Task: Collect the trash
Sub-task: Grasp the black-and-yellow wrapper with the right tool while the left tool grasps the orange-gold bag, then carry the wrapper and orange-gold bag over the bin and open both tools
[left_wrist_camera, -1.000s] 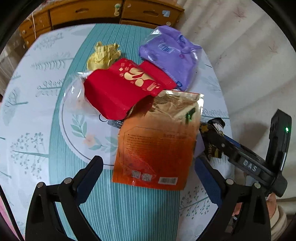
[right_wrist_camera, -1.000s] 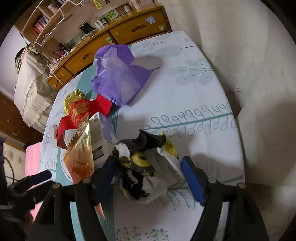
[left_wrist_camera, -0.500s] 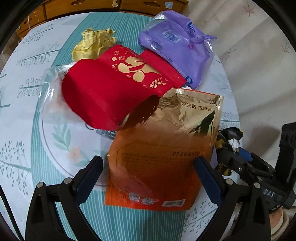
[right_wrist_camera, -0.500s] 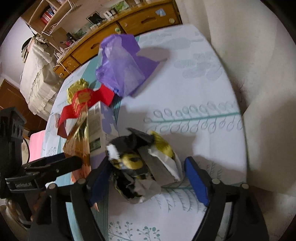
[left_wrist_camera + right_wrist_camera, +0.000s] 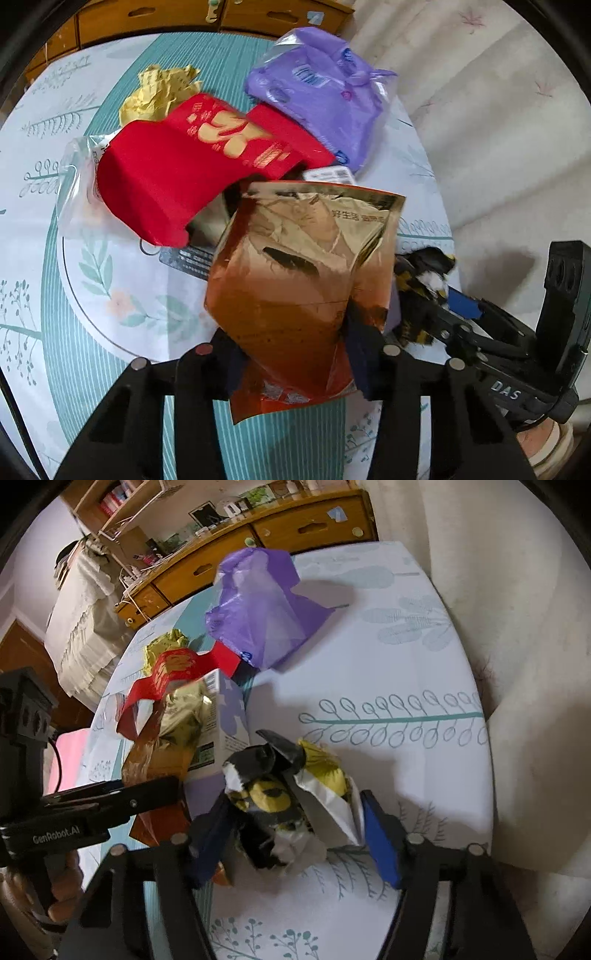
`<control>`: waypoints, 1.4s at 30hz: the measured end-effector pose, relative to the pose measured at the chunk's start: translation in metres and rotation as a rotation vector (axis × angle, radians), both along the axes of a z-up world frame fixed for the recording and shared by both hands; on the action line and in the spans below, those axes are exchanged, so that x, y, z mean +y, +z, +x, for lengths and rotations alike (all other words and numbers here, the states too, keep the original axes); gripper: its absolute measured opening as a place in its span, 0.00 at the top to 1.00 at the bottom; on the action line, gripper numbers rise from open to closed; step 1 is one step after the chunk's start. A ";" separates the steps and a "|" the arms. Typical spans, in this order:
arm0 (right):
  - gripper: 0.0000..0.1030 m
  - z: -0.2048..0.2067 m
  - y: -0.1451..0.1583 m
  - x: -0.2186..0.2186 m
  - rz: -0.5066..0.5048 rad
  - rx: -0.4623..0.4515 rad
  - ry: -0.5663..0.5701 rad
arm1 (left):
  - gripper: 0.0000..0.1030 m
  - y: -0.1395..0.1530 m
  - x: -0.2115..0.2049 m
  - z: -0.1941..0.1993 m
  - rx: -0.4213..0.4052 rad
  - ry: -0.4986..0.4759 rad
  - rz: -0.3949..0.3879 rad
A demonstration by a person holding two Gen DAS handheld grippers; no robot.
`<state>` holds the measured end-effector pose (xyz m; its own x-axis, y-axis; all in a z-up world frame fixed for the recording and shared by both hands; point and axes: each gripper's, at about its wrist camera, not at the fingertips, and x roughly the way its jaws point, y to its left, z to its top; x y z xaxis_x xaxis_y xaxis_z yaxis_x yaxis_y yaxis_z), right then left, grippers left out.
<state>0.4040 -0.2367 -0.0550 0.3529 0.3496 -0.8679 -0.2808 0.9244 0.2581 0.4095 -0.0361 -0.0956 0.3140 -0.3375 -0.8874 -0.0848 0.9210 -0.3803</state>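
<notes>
So the left gripper (image 5: pixel 295 354) has just been closing and its jaws are now pinched in on the bottom of the orange-and-gold foil pouch (image 5: pixel 303 273), which is crumpled and buckled between the pads, its lower edge poking out below them over the teal striped middle of the tablecloth (image 5: pixel 110 295). The right gripper (image 5: pixel 291 834) has also just been narrowing, and its blue pads sit snug on both sides of a crumpled black, yellow and white wrapper (image 5: pixel 284 797) near the right edge of the table; the wrapper looks squeezed between them. In the left wrist view that same wrapper and right gripper show up just to the right of the pouch, nearly touching it. Going further out, a red packet with gold print (image 5: pixel 184 166) lies just behind the pouch, lying on top of a clear plastic bag (image 5: pixel 77 192) toward the left side. A crumpled yellow wrapper (image 5: pixel 159 92) sits behind the red one, and a purple plastic bag (image 5: pixel 325 96) lies toward the far right corner of the table. In the right wrist view a white carton (image 5: pixel 225 727) stands up between the pouch and the black wrapper. Past the far edge there's a wooden drawer cabinet (image 5: pixel 295 528). A person's hand (image 5: pixel 59 886) is wrapped around the left gripper's handle at the lower left.
</notes>
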 end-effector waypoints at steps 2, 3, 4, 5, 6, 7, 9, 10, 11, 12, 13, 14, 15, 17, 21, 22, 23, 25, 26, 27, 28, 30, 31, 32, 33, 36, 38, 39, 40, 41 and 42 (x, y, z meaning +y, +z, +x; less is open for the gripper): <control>0.60 -0.005 0.005 0.003 0.000 -0.019 0.007 | 0.81 0.006 -0.005 -0.006 -0.015 -0.012 0.024; 0.74 -0.007 0.008 0.003 0.004 -0.024 0.005 | 0.87 0.008 -0.007 -0.009 -0.018 -0.012 0.018; 0.77 -0.009 0.009 0.003 0.007 -0.025 -0.001 | 0.87 0.011 -0.009 -0.013 -0.020 -0.004 0.020; 0.77 -0.011 0.011 0.003 0.007 -0.027 -0.010 | 0.88 0.015 -0.009 -0.017 -0.023 0.004 0.031; 0.77 -0.014 0.013 0.002 0.009 -0.030 -0.020 | 0.90 0.020 -0.008 -0.020 -0.030 0.008 0.039; 0.77 -0.018 0.014 0.002 0.011 -0.031 -0.028 | 0.92 0.024 -0.009 -0.024 -0.035 0.009 0.048; 0.78 -0.028 0.018 0.001 0.007 -0.039 -0.047 | 0.93 0.033 -0.010 -0.034 -0.046 0.010 0.077; 0.78 -0.032 0.020 0.000 0.008 -0.044 -0.054 | 0.93 0.038 -0.009 -0.039 -0.055 0.007 0.100; 0.78 -0.037 0.023 0.000 0.009 -0.052 -0.064 | 0.93 0.043 -0.008 -0.045 -0.063 0.002 0.119; 0.78 -0.043 0.026 -0.001 0.012 -0.061 -0.076 | 0.93 0.049 -0.007 -0.053 -0.069 -0.004 0.139; 0.78 -0.050 0.030 -0.002 0.016 -0.071 -0.089 | 0.93 0.052 -0.005 -0.058 -0.072 -0.010 0.154; 0.78 -0.056 0.034 -0.002 0.019 -0.078 -0.101 | 0.93 0.057 -0.003 -0.065 -0.077 -0.016 0.170; 0.78 -0.063 0.038 -0.002 0.021 -0.086 -0.111 | 0.93 0.062 0.000 -0.075 -0.083 -0.022 0.181; 0.79 -0.077 0.046 -0.002 0.028 -0.096 -0.126 | 0.93 0.071 0.011 -0.093 -0.090 -0.030 0.182; 0.79 -0.115 0.061 0.009 0.022 -0.121 -0.141 | 0.93 0.084 0.023 -0.132 -0.099 -0.045 0.200; 0.79 -0.129 0.066 0.012 0.019 -0.130 -0.146 | 0.93 0.089 0.027 -0.144 -0.105 -0.052 0.200; 0.79 -0.140 0.069 0.015 0.019 -0.136 -0.150 | 0.93 0.093 0.032 -0.158 -0.112 -0.059 0.196; 0.79 -0.168 0.079 0.023 0.017 -0.155 -0.166 | 0.93 0.100 0.040 -0.181 -0.123 -0.073 0.187; 0.79 -0.181 0.083 0.026 0.017 -0.164 -0.173 | 0.93 0.105 0.044 -0.194 -0.131 -0.084 0.185; 0.79 -0.197 0.086 0.029 0.017 -0.175 -0.184 | 0.93 0.108 0.047 -0.204 -0.138 -0.094 0.185; 0.79 -0.212 0.090 0.033 0.017 -0.183 -0.195 | 0.93 0.113 0.051 -0.218 -0.147 -0.107 0.188; 0.79 -0.242 0.093 0.040 0.021 -0.194 -0.216 | 0.93 0.120 0.059 -0.248 -0.167 -0.132 0.192; 0.79 -0.261 0.095 0.044 0.019 -0.200 -0.228 | 0.93 0.122 0.062 -0.259 -0.174 -0.141 0.192; 0.79 -0.272 0.095 0.047 0.018 -0.203 -0.233 | 0.93 0.125 0.066 -0.273 -0.182 -0.153 0.191; 0.79 -0.287 0.096 0.050 0.018 -0.206 -0.240 | 0.93 0.126 0.069 -0.284 -0.188 -0.162 0.190; 0.79 -0.332 0.094 0.061 0.009 -0.212 -0.251 | 0.93 0.127 0.077 -0.323 -0.206 -0.191 0.183; 0.79 -0.364 0.091 0.069 0.003 -0.211 -0.255 | 0.93 0.124 0.081 -0.349 -0.209 -0.211 0.178; 0.79 -0.377 0.089 0.073 0.000 -0.207 -0.256 | 0.93 0.122 0.081 -0.358 -0.206 -0.218 0.176; 0.79 -0.390 0.088 0.075 -0.003 -0.203 -0.256 | 0.93 0.118 0.083 -0.371 -0.199 -0.226 0.171; 0.79 -0.401 0.086 0.077 -0.008 -0.199 -0.255 | 0.93 0.116 0.083 -0.380 -0.192 -0.231 0.168; 0.79 -0.416 0.084 0.080 -0.015 -0.192 -0.253 | 0.93 0.112 0.083 -0.387 -0.184 -0.236 0.165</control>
